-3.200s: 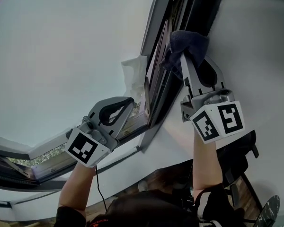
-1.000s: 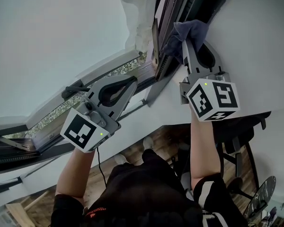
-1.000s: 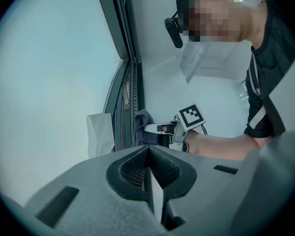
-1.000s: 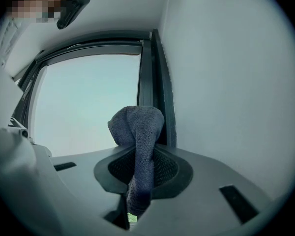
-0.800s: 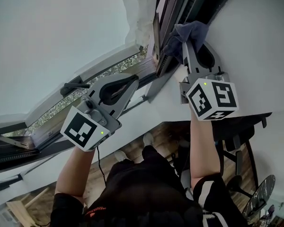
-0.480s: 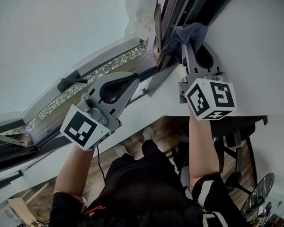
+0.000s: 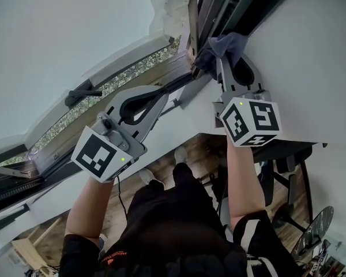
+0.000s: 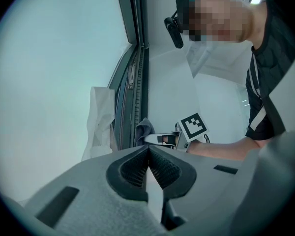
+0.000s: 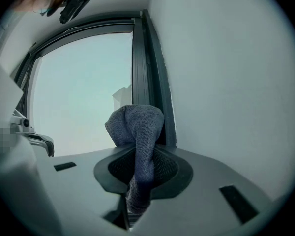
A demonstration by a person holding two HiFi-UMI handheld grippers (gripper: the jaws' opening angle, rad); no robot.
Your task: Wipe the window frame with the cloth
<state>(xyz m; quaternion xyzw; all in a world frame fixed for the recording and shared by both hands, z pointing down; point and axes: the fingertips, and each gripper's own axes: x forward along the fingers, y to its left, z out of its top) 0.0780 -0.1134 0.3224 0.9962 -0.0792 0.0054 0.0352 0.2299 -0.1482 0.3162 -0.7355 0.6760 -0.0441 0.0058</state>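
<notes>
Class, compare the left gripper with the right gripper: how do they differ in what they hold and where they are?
The right gripper is shut on a dark blue cloth; the left gripper is shut on nothing. The right gripper holds its cloth up at the dark window frame; the left gripper sits lower in the head view and carries nothing to wipe with. Both are grey, with their jaws together.

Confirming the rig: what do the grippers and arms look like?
The left gripper and right gripper are grey plastic with black ribbed pads, each bearing a white cube of black square markers. Thin black cable below the left. Bare forearms; black, white-striped short sleeve.
</notes>
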